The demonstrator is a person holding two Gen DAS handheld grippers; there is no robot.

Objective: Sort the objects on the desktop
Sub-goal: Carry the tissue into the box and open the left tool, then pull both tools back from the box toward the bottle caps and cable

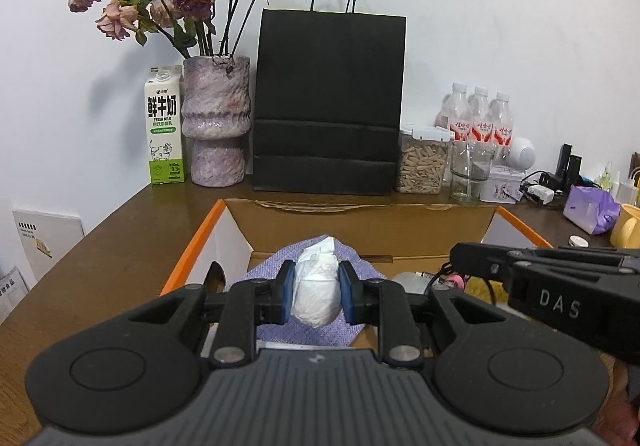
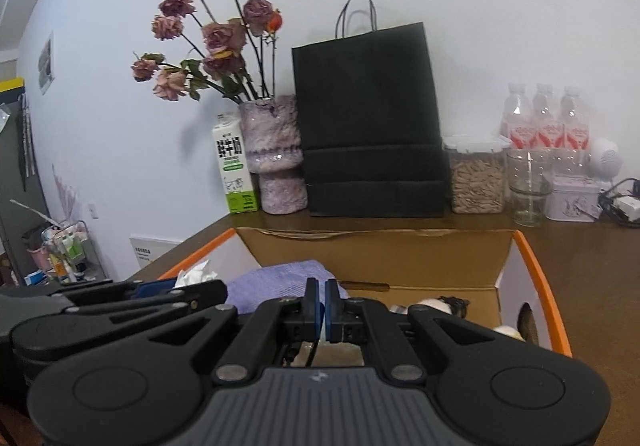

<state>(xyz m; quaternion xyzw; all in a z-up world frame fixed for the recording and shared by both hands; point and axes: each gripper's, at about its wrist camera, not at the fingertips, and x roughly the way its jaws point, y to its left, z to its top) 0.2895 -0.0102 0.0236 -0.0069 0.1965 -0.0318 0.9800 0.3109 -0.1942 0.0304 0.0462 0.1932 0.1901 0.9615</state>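
An open cardboard box [image 1: 360, 222] was positioned on the worktop [image 1: 120, 246], before a row of items set against the wall. In that row, from left to right, were placed a milk carton [image 1: 165, 126], a vase [image 1: 218, 122], a paper bag [image 1: 328, 102], a lidded container [image 1: 424, 160] and a glass [image 1: 468, 176], with bottles [image 1: 480, 118] behind the glass. A cloth [image 1: 320, 330] was laid in the box. A wad of tissue [image 1: 316, 286] was located above the cloth, between the pads of the left gripper [image 1: 316, 292]. The right gripper [image 2: 322, 310] was located above the box, to the right of the left gripper.

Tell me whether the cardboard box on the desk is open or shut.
Open. The cardboard box has its flaps spread outward, and a purple cloth shows inside it, below the tissue wad held by the left gripper.
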